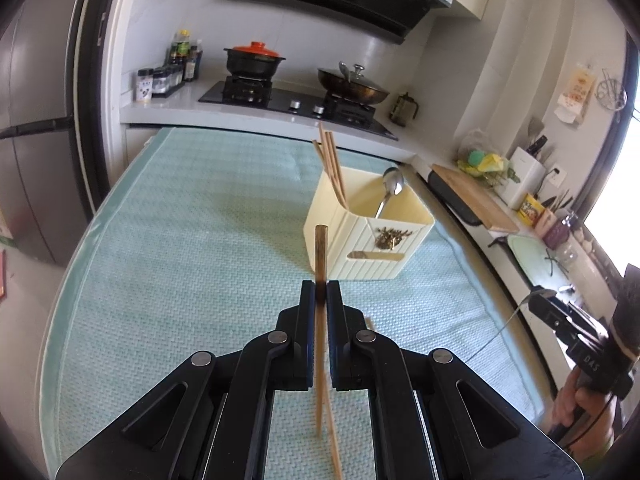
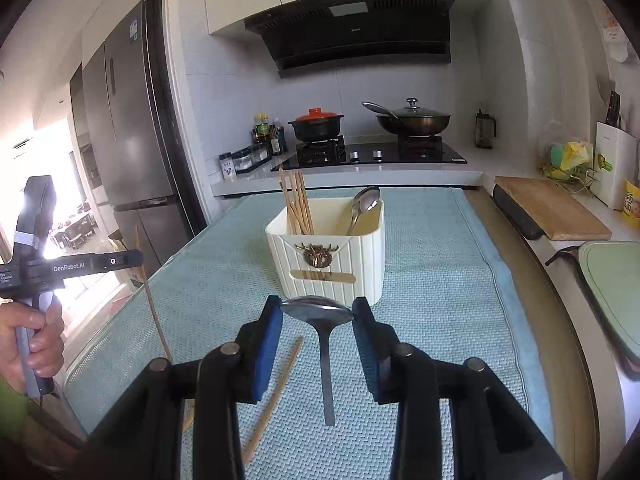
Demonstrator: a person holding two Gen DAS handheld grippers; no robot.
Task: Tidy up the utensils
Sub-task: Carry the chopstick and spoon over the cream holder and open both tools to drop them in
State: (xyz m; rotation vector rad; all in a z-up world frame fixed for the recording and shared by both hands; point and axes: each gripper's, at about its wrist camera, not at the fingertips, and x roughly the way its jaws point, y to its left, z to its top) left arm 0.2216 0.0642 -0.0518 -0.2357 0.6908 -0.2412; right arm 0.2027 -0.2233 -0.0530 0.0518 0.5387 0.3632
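A cream utensil holder (image 1: 368,236) (image 2: 332,256) stands on the teal mat and holds several chopsticks (image 1: 332,168) (image 2: 297,204) on its left and a metal spoon (image 1: 390,190) (image 2: 362,208) on its right. My left gripper (image 1: 321,294) is shut on a wooden chopstick (image 1: 321,252), held upright above the mat, short of the holder; it also shows in the right wrist view (image 2: 150,292). My right gripper (image 2: 317,312) is shut on the bowl of a metal spoon (image 2: 318,310), its handle hanging down. Another chopstick (image 2: 276,396) lies on the mat below.
The teal mat (image 1: 180,240) (image 2: 440,280) covers the table. Behind it is a stove with a black pot (image 2: 316,126) and a wok (image 2: 412,120). A wooden cutting board (image 2: 552,208) and counter clutter are on the right. A fridge (image 2: 132,128) stands at the left.
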